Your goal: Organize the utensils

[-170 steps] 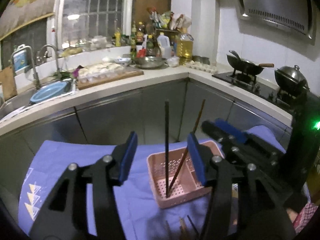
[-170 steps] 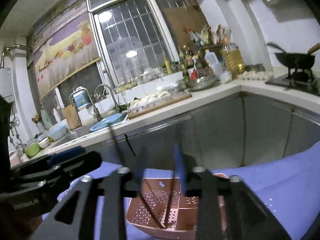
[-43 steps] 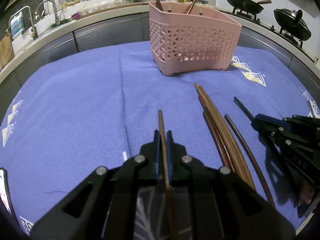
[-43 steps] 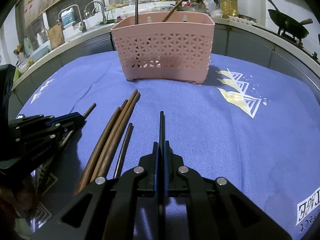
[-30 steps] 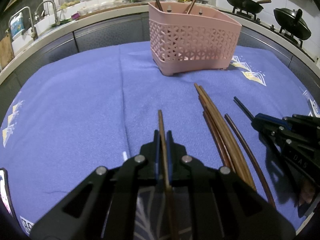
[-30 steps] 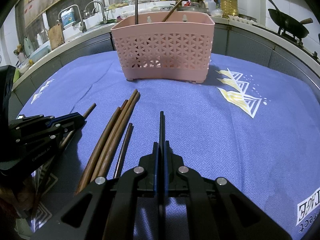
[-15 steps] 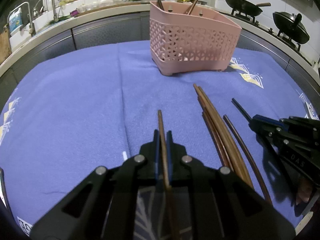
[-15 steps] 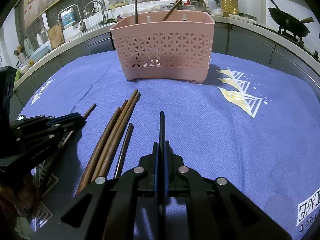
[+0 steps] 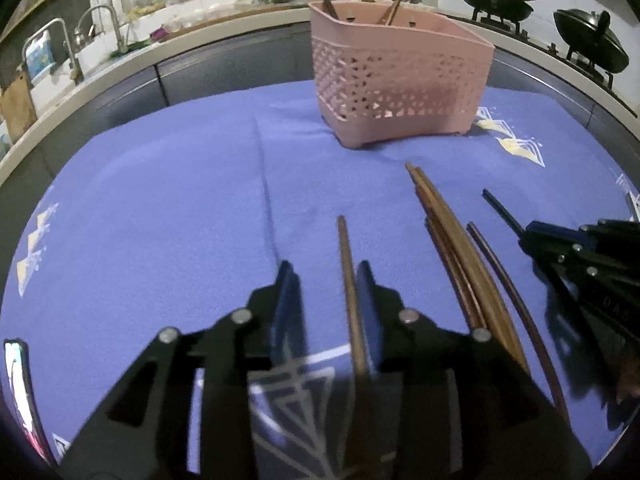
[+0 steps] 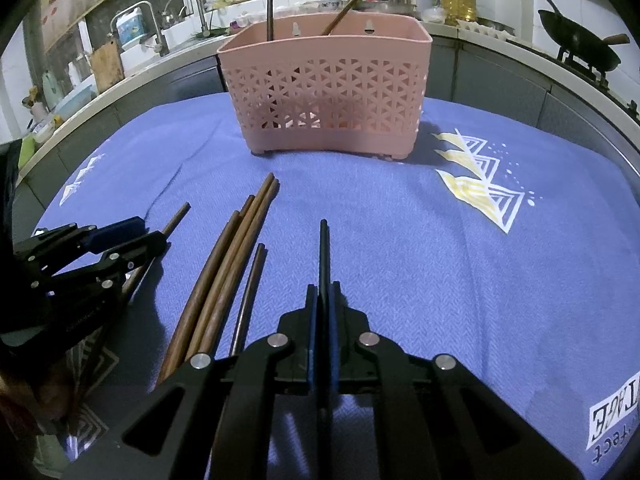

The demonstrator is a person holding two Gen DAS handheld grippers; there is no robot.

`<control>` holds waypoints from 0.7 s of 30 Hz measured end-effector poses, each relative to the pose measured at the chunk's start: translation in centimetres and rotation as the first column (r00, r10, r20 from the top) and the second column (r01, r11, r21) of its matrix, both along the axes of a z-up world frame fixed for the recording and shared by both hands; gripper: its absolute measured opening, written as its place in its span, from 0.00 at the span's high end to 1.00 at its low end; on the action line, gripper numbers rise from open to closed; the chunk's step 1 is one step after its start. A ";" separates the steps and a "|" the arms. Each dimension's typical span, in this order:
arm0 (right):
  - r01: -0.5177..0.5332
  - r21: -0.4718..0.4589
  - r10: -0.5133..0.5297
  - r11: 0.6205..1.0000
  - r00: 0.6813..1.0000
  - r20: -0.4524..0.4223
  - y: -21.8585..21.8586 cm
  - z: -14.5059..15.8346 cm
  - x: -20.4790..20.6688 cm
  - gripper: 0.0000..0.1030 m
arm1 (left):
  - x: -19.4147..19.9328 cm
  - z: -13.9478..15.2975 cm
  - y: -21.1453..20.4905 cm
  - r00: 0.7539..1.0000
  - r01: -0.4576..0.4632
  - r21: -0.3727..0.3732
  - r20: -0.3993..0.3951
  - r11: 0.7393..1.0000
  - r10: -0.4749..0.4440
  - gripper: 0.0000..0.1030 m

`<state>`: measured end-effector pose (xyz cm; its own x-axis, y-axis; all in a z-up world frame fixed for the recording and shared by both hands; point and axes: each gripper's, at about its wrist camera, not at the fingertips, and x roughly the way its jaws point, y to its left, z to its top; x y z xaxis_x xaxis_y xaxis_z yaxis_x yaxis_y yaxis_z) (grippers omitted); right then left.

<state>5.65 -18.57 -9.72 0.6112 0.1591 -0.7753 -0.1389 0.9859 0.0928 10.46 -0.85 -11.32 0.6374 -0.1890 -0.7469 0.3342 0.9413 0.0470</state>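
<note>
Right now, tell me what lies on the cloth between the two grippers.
A bundle of brown chopsticks and one thinner dark chopstick lie between the left gripper and right gripper, plainest in the right wrist view.

one basket (image 10: 324, 92), eight chopsticks (image 10: 224, 276)

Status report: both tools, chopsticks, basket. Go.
Left tool just opened, brown chopstick loose between jaws. Right tool shut on black chopstick. Basket ahead, path clear.
</note>
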 end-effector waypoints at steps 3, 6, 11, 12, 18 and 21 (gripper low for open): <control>0.001 -0.002 -0.001 1.000 1.000 -0.006 0.0 0.0 0.1 0.93 | -0.3 0.1 -0.2 1.000 0.000 0.025 0.005 1.000 0.000 0.68; 0.000 -0.006 0.000 1.000 1.000 -0.012 0.1 0.1 0.2 0.93 | -0.6 0.1 -0.4 1.000 -0.004 0.055 0.019 0.998 0.003 0.68; 0.002 -0.013 -0.002 1.000 1.000 -0.018 0.2 0.1 0.3 0.93 | -0.9 0.2 -0.6 1.000 -0.015 0.078 0.026 0.997 0.013 0.68; 0.003 -0.014 -0.003 1.000 1.000 -0.018 0.2 0.1 0.3 0.93 | -1.0 0.2 -0.6 0.999 -0.018 0.084 0.028 0.996 0.015 0.68; 0.007 -0.010 -0.007 1.000 1.000 -0.019 0.1 0.1 0.4 0.93 | -1.4 0.2 -0.7 0.999 -0.026 0.108 0.038 0.994 0.022 0.68; 0.006 -0.010 -0.006 1.000 1.000 -0.019 0.1 0.1 0.4 0.93 | -1.4 0.2 -0.8 0.999 -0.019 0.100 0.033 0.995 0.016 0.73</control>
